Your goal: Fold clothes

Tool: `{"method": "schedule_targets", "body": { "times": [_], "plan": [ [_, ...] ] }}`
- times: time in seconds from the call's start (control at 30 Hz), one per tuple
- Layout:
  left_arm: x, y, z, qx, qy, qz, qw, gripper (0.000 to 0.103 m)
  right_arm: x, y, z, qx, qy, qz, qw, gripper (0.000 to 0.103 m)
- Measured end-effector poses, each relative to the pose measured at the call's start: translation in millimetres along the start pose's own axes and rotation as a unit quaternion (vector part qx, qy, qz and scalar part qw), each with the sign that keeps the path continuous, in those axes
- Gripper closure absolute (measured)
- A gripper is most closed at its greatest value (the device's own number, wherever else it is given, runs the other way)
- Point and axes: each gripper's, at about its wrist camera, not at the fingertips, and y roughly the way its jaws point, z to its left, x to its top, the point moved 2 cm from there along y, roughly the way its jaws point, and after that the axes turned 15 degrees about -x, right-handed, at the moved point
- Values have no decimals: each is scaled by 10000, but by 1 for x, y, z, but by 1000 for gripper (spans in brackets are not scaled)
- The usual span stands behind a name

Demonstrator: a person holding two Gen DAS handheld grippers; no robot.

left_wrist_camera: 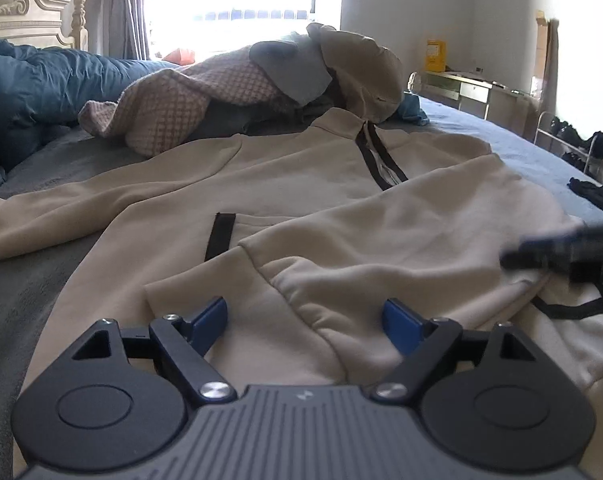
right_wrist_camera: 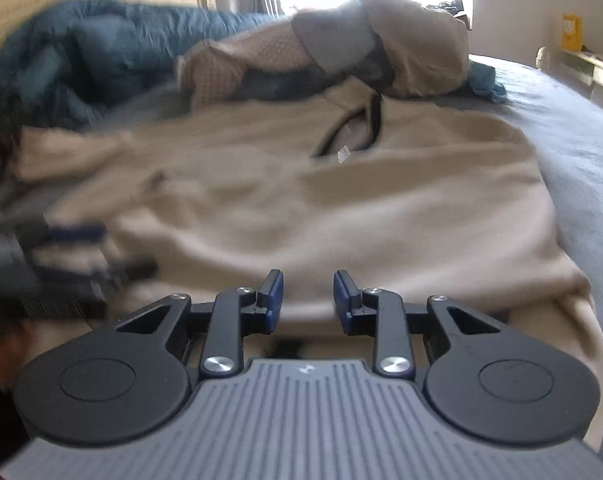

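Observation:
A cream sweatshirt [left_wrist_camera: 301, 184] with black trim at its zip collar lies spread on the grey bed. One sleeve is folded across its front, with the cuff [left_wrist_camera: 205, 300] near me. My left gripper [left_wrist_camera: 304, 318] hovers open just above that cuff, with nothing between its blue pads. The right gripper [left_wrist_camera: 561, 252] shows as a dark blur at the right edge of the left wrist view. In the blurred right wrist view the right gripper [right_wrist_camera: 307, 296] is open, its pads a small way apart, low over the sweatshirt [right_wrist_camera: 341, 208] near its hem. The left gripper [right_wrist_camera: 73, 256] is a blur at the left.
A pile of other clothes [left_wrist_camera: 261, 84] lies behind the sweatshirt's collar. A blue duvet [left_wrist_camera: 41, 92] is bunched at the far left by the headboard. A black garment [left_wrist_camera: 597, 196] lies at the bed's right edge. A desk [left_wrist_camera: 473, 88] and shoe rack [left_wrist_camera: 573, 140] stand beyond.

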Motion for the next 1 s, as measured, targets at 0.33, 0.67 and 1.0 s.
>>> {"method": "schedule_targets", "body": {
  "times": [0.33,0.67,1.0],
  "plan": [
    [-2,-5,8,-157,-86,-76,9998,17,37,83,70,739,-225,635,9950,76],
    [9,-61,61,47,-1088,-728,9914,18,62,53,107,865,-632,423,9933,75],
    [14,-142,201,1301,-2724,-1661,9388,18,106,60,209,1723,-1236,67,9772,75]
  ]
}}
